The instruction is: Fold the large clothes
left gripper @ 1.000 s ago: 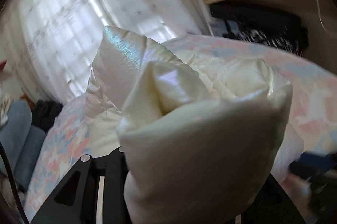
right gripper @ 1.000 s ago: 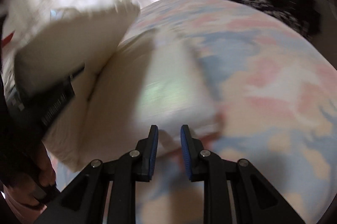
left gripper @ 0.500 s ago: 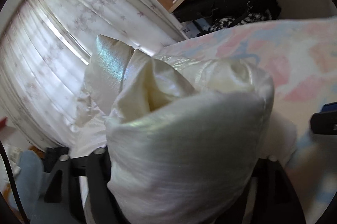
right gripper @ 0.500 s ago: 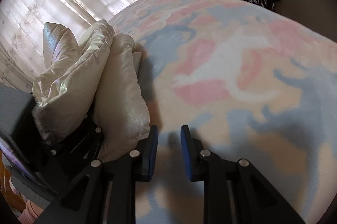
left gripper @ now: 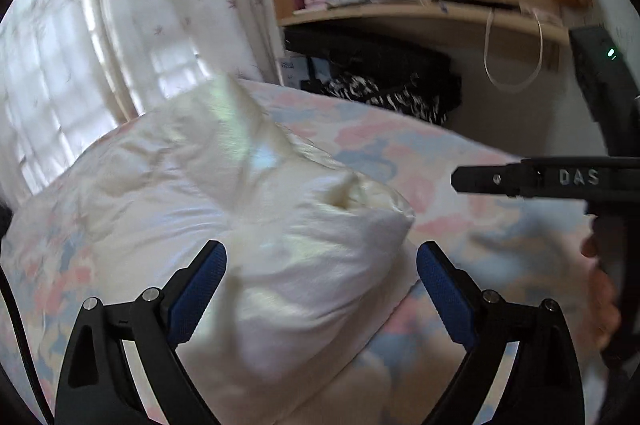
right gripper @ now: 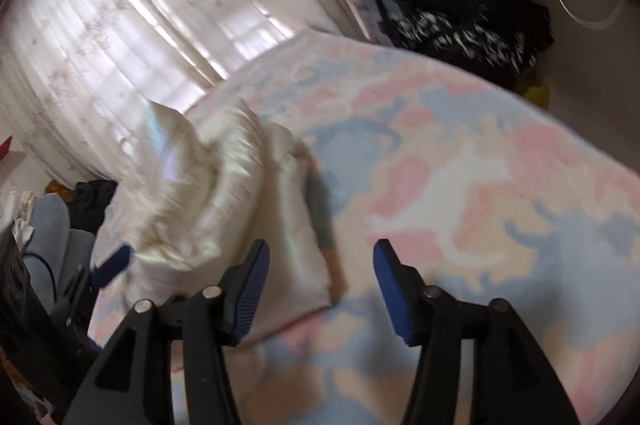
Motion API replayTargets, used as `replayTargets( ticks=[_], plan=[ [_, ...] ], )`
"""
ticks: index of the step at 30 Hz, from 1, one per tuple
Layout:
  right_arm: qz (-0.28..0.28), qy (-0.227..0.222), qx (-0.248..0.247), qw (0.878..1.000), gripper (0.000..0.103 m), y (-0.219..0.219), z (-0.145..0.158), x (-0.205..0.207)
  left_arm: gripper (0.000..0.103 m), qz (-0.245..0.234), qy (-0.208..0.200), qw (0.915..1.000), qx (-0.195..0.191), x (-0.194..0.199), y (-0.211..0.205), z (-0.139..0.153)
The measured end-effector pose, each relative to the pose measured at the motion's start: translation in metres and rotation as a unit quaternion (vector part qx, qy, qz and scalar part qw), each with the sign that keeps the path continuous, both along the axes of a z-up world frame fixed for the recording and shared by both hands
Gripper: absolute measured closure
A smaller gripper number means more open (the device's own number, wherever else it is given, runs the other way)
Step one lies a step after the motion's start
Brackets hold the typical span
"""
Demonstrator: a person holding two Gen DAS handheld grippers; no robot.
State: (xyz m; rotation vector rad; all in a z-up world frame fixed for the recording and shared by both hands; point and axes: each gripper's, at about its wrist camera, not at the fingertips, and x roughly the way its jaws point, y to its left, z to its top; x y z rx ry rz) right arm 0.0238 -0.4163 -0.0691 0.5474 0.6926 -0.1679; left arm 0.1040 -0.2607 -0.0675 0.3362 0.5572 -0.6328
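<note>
While its blue pads stood wide apart, the left gripper (left gripper: 320,277) had just been opening, and the cream padded garment (left gripper: 256,209) bulged up between the two pads without either one visibly pressing on it. The right gripper (right gripper: 320,285) had also just been opening; its jaws stood at a middling spread with only the pastel bedspread (right gripper: 460,185) showing between them, and its left pad sat just beside the lower edge of the garment, though whether it touched the cloth could not be told. One garment lay there, bunched in thick folds on the bed near its window-side edge, its far end rising in a soft peak toward the curtain (left gripper: 120,25). Only the left wrist view showed the right gripper from outside, as a black bar reaching in from the right edge above the bedspread, with a hand (left gripper: 604,289) wrapped on its handle. Only the right wrist view showed the left gripper from outside, at the lower left, one blue pad tip poking up against the garment's near side, and beyond it a heap of grey and dark clothes (right gripper: 60,221) past the bed's edge. Both views showed one wooden shelf (left gripper: 400,17) with small items on it, and one pile of black and patterned fabric (left gripper: 384,93) beyond the far edge of the bed.
</note>
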Motion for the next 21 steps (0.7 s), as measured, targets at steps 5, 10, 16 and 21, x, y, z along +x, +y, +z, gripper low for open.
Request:
replayTargets(
  ticks=[5,10,16,21],
  plan=[
    [0.045,-0.035,-0.019,0.998,0.028,0.02,0.039,0.022,0.008,0.062,0.009,0.9979,-0.013,0.025,0.061,0.026],
    [0.116,-0.04,-0.057,0.991,0.024,0.051,0.068,0.076,0.008,0.149,0.041,0.988,-0.002,0.085,0.106,0.021],
    [0.192,0.017,-0.068,0.979,0.024,0.085,0.07,0.17,0.008,0.188,0.064,0.98,-0.004,0.147,0.121,0.003],
    [0.201,0.067,-0.078,0.974,0.024,0.095,0.049,0.231,0.008,0.198,0.067,0.9779,-0.015,0.184,0.109,-0.003]
  ],
)
